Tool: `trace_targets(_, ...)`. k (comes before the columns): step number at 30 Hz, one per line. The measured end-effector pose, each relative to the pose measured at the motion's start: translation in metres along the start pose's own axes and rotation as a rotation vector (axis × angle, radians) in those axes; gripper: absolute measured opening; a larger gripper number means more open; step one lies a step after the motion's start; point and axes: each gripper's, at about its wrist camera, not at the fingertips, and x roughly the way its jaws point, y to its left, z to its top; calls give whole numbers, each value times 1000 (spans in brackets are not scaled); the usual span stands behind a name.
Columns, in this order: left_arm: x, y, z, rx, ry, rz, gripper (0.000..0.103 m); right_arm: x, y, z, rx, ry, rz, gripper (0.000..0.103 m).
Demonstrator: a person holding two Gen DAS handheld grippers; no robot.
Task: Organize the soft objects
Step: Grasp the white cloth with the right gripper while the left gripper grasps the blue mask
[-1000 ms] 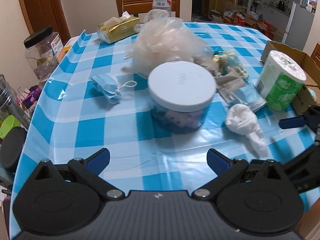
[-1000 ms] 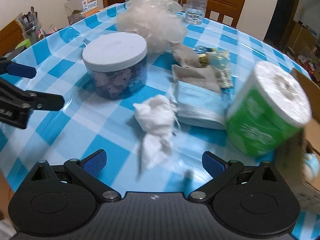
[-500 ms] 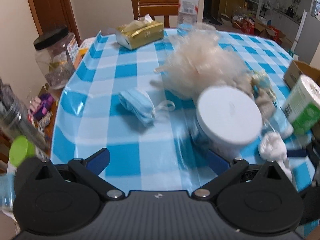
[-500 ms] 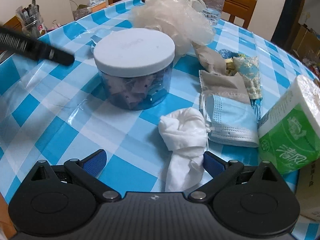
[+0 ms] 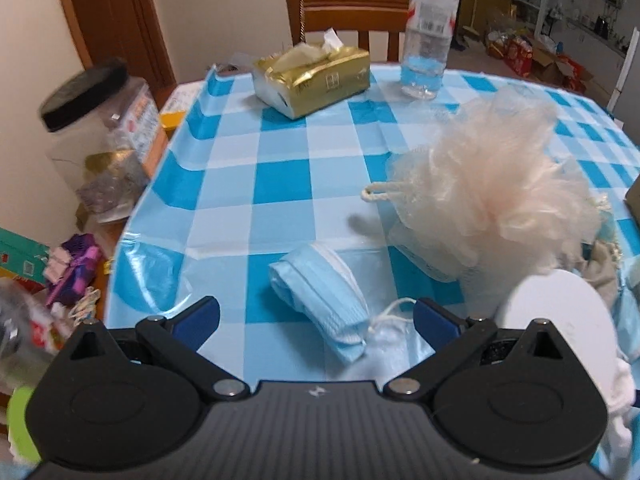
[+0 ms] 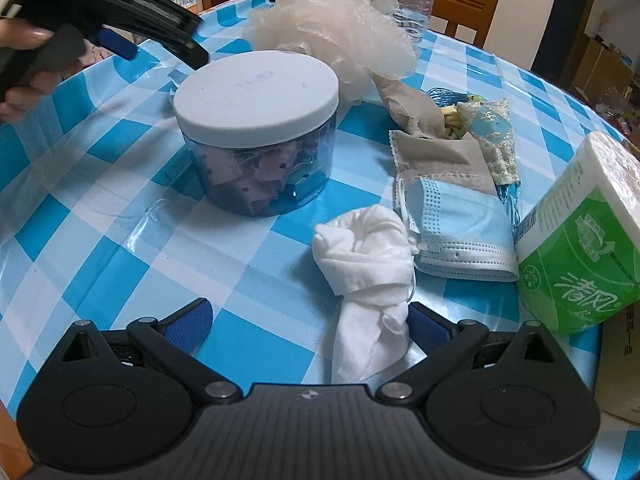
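Left wrist view: the left gripper (image 5: 316, 314) has its blue-padded fingers (image 5: 198, 316) spread wide and holds nothing. Between them, on the blue-and-white checked counter (image 5: 280, 184), lies a folded light-blue pleated face mask (image 5: 320, 304), its white ear loop (image 5: 390, 316) trailing toward the right finger. Just beyond, a pale peach mesh bath pouf (image 5: 492, 196) rests against a round clear jar with a flat white lid (image 5: 560, 320). A gold tissue box (image 5: 316, 76) and a clear plastic water bottle (image 5: 426, 32) stand well apart at the far edge.

Right wrist view: the right gripper (image 6: 308, 320) is likewise fully open and empty. A crumpled white cloth (image 6: 368, 256) lies on the counter with its tail reaching down against the right finger pad. Touching the cloth on its right is a second light-blue face mask (image 6: 460, 232), partly overlapped by a beige fabric pouch (image 6: 440, 152). A green-wrapped white paper roll (image 6: 580, 248) stands just beside that mask. The jar sits behind the cloth, lid still on. The left gripper (image 6: 132, 20) shows at upper left, near the lid.

Hazards, as judgement:
- The cloth sits off-centre toward the right finger; closing here may pinch only the tail, letting the bulk unroll or drop.
- An ear loop lying by the cloth may be caught and drag the second mask along.
- The smooth counter cover may let the folded mask slide ahead of the closing fingers
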Motion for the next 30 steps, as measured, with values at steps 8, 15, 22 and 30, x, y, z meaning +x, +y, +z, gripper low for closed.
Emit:
trace_targets(8,37,4,2,-5,71,41,102,0,1,1,7,10,-5,103)
trace_targets(15,40,19,-5,-27,87,90,102,0,1,0,7,8,-5,103)
trace_targets(22,43,13,-1,-9,68,54,101,0,1,-1,4,-2,-5,103)
trace_targets(30,47,8,3,-23,59,10,101,-4,5,5,-4,-14,-46,102)
